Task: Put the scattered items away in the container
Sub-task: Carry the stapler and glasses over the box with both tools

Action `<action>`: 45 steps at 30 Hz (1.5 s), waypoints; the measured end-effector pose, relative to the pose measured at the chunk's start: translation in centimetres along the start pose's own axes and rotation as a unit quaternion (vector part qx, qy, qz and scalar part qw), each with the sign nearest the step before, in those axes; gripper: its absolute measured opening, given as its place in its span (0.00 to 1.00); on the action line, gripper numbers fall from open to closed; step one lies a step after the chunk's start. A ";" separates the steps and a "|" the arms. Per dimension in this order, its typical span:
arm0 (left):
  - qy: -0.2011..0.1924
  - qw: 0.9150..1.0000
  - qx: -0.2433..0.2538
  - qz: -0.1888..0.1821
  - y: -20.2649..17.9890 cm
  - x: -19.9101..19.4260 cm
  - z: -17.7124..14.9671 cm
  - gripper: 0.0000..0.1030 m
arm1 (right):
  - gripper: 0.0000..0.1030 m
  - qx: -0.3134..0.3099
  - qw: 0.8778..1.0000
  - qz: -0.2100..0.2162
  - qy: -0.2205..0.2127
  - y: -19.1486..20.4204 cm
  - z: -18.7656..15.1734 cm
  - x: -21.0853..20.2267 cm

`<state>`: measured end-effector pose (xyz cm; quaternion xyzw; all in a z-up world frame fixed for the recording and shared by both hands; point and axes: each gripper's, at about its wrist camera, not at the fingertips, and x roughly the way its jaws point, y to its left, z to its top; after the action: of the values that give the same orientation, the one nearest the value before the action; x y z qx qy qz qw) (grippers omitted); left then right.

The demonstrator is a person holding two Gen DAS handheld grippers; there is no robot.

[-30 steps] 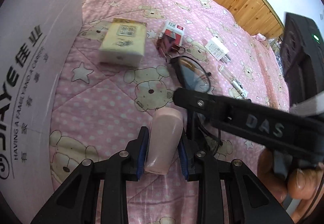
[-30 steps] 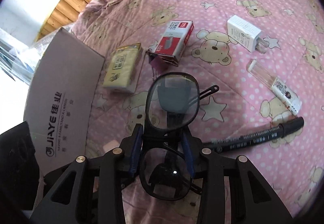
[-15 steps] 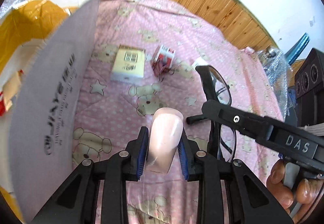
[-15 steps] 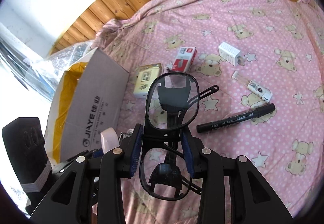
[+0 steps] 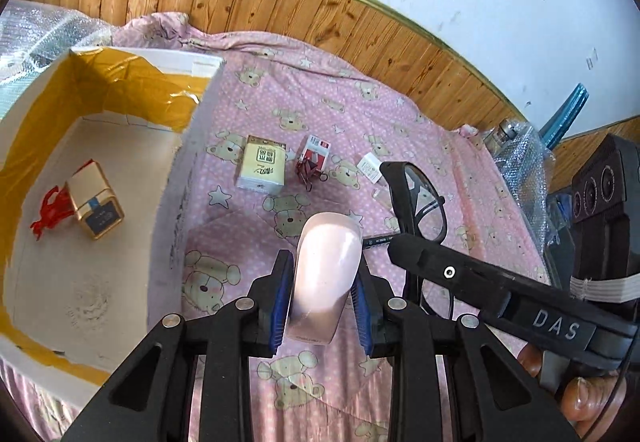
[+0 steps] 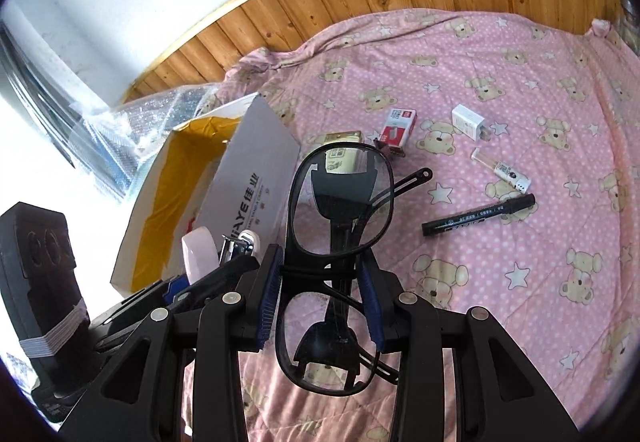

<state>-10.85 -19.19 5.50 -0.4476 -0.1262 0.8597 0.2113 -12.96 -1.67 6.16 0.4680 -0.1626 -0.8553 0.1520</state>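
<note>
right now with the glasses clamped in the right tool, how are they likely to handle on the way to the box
The glasses look light but probably fragile: thin black rims around clear lenses. The right tool grips only the narrow middle between the lenses, so they may pivot or slip. One temple arm sticks out sideways and could snag the cardboard box wall.

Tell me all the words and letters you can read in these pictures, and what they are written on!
"DAS": on the right gripper.
"YE", after letters the glasses hide: on the cardboard box; the characters beside it are unclear to me.
Too small or blurred: the print on the beige box, the red and white box, the white charger, the clear tube and the black marker.
</note>
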 end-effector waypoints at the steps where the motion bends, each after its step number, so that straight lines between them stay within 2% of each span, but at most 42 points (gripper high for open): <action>1: -0.005 1.000 -0.001 -0.001 -0.1 -0.6 0.0 0.29 | 0.38 -0.002 1.000 0.000 -0.004 0.4 -0.2 -0.4; 13: -0.056 0.998 -0.003 -0.022 -0.1 -6.6 -0.9 0.29 | 0.38 -0.031 0.999 -0.001 -0.033 4.5 -2.1 -4.0; 25: -0.102 0.994 -0.027 -0.029 1.9 -11.4 -1.6 0.29 | 0.38 -0.079 0.996 0.004 -0.047 9.5 -2.8 -5.7; 35: -0.125 0.991 -0.044 -0.031 3.4 -13.5 -1.7 0.29 | 0.38 -0.105 0.993 0.005 -0.049 12.0 -2.7 -5.8; 45: -0.132 0.989 -0.064 -0.033 5.4 -13.8 -1.5 0.29 | 0.38 -0.116 0.992 0.005 -0.044 13.3 -2.5 -5.0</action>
<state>-3.96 -30.47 12.38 -0.3382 -0.2223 0.8940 0.1921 -6.82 -11.94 14.29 0.4084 -0.0709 -0.8872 0.2025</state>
